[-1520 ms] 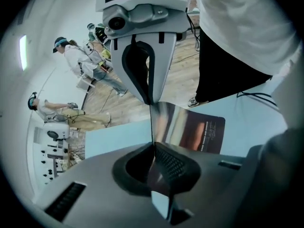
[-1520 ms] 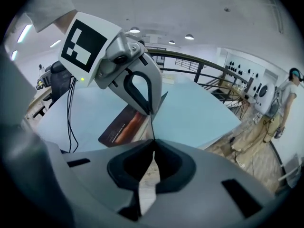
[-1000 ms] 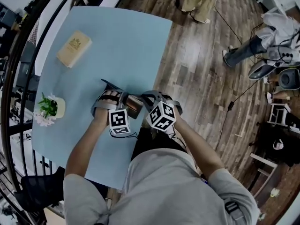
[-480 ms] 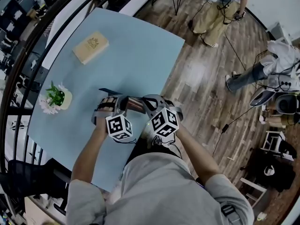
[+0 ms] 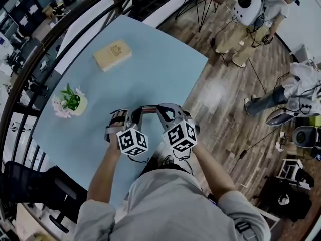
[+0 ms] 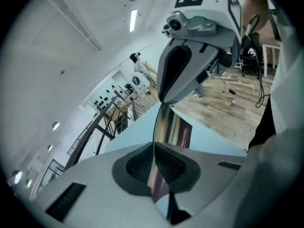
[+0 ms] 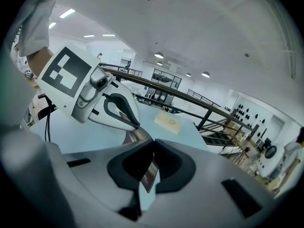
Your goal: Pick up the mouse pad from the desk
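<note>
Wood floor (image 5: 225, 84) all around, and the big pale-blue desk (image 5: 150, 49) fills the upper left of the head view. The pad (image 5: 148, 108) is off the desk now, hanging over its 6 o'clock edge and stretched between the two tools like a thin sheet seen almost edge-on. The left gripper (image 5: 131, 115) is clamped down on one edge of it, with the pads pinching the sheet flat in its own view. The right gripper (image 5: 161, 110) is doing the same on the opposite edge, at 3 o'clock from the left one.

So I'd call the pickup basically done, this is the lift-and-carry bit. Next move just needs both grips kept tight and the two hands moving together, so the sheet doesn't get yanked or sag out of one side.

Versus a second ago, both grippers sit higher and closer to the head camera. Back then the pad showed more of its face, with a dark corner low near the desk. The box (image 5: 113, 55) at 11 o'clock and the plant (image 5: 70, 102) at 9 o'clock look untouched.
</note>
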A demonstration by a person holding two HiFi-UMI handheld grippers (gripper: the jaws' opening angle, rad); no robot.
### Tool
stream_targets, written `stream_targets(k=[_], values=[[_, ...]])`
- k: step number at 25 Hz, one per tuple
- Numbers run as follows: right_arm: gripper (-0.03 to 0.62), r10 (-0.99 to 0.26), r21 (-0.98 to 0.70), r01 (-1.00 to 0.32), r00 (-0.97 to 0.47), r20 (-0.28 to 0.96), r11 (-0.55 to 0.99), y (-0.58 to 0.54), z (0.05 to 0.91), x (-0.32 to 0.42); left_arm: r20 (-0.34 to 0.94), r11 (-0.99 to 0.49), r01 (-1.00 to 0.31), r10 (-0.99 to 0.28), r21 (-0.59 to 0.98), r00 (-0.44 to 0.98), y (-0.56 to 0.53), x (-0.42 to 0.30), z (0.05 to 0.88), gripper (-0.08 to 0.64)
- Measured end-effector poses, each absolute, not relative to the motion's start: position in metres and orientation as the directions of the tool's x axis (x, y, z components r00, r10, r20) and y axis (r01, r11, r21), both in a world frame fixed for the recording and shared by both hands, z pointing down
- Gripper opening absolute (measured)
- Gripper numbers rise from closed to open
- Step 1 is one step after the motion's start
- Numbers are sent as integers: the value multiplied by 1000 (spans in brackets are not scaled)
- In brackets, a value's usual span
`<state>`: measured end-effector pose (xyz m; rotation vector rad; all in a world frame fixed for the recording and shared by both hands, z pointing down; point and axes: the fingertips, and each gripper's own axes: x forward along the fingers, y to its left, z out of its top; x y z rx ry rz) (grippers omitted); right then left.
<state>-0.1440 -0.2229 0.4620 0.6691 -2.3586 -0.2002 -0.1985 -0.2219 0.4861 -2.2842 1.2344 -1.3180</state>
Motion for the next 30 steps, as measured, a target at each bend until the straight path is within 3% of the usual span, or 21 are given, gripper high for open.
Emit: stream_targets(k=[10,18,30], values=[[14,-555,357,-427,-676,484,831,-221,433,-174,547,-520,-687,-811,-507,210,-209,-227,461,26],[14,-505,351,-375,-744,438,858,-225,416,-198,511,-391,-811,-849,-436,134,-205,-252,443,26],[14,-273,255,-187,-890,364,949,-266,409,-234,513,-74,-930,-849,-361,-132,-229,-282,434,26]])
